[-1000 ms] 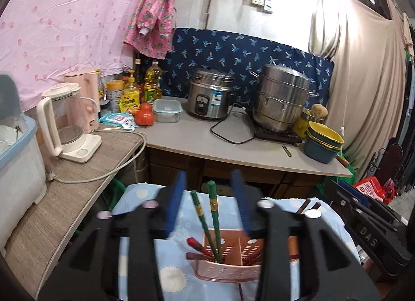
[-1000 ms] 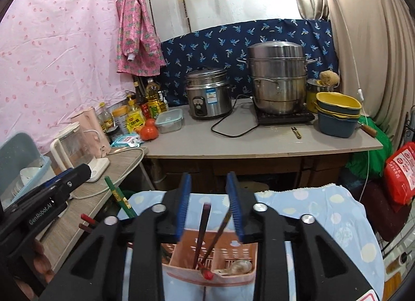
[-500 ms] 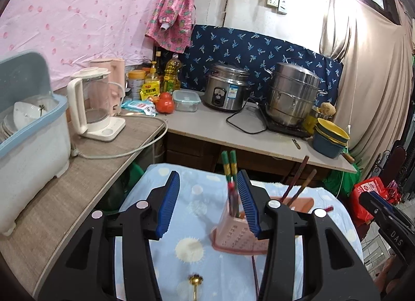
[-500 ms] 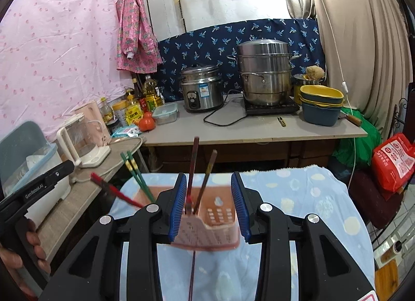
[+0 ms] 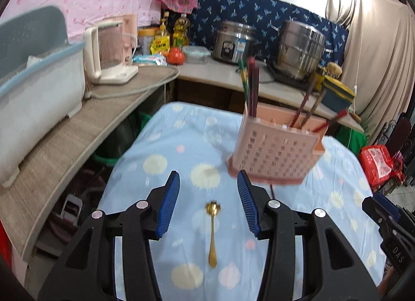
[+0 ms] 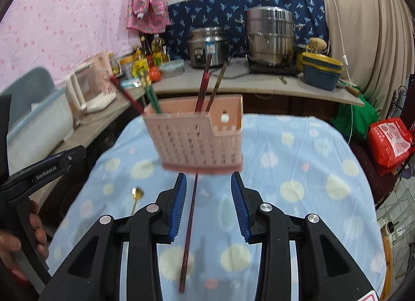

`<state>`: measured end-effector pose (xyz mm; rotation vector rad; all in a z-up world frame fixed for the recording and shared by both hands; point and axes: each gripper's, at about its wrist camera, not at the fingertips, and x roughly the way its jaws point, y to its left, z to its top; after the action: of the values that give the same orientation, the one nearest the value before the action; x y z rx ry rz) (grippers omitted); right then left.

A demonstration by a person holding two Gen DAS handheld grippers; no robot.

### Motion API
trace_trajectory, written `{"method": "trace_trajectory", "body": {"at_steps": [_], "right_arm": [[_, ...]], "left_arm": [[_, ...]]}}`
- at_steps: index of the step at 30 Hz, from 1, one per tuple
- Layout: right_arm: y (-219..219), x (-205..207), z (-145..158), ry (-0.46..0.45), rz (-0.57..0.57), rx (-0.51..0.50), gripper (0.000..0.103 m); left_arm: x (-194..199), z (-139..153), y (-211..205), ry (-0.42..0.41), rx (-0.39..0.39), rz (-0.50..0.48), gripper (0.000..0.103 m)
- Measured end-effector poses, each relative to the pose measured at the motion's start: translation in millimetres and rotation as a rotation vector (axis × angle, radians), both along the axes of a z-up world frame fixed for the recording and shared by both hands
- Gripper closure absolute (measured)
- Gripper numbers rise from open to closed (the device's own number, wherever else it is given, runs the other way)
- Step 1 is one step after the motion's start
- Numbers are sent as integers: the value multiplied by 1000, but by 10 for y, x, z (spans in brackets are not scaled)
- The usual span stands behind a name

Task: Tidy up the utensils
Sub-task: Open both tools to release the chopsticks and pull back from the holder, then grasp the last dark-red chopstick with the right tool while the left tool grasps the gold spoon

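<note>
Left wrist view: left tongs [image 5: 208, 198] apart, empty, spoon [image 5: 212, 231] lying between them; likely next pickup. Right tongs [image 6: 208, 203] apart over chopstick [image 6: 188, 231]; holder [image 6: 197, 137] ahead.

A pink perforated holder [image 6: 199, 140] (chopsticks [image 6: 203, 85] stood inside) is seen upright; a gold spoon [image 5: 212, 231] and one chopstick [image 6: 188, 233] lie flat.

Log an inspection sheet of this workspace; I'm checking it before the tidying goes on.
Surface: blue dotted cloth over the table.
Job's things: pink holder stands with chopsticks inside; gold spoon and one dark chopstick lie loose.
Clutter: nothing seen on the cloth.
Grippers: left gripper open over the spoon; right gripper open over the chopstick.
Cables: kettle cord on the side counter.
Surroundings: kettle, rice cooker, steamer pot.
</note>
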<state>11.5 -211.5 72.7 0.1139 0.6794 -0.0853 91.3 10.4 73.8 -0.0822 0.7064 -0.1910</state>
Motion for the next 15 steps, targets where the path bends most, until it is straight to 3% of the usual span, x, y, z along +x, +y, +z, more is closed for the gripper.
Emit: {"method": "trace_trajectory", "body": {"at_steps": [6,15], "right_arm": [[171,-238,-515,124,25,21,68],[388,-385,-1104,253,48,44,68]], "left_arm": [[-237,-485,35,102,26,-1,59],[-486,-861,26,162,57,-22,59]]}}
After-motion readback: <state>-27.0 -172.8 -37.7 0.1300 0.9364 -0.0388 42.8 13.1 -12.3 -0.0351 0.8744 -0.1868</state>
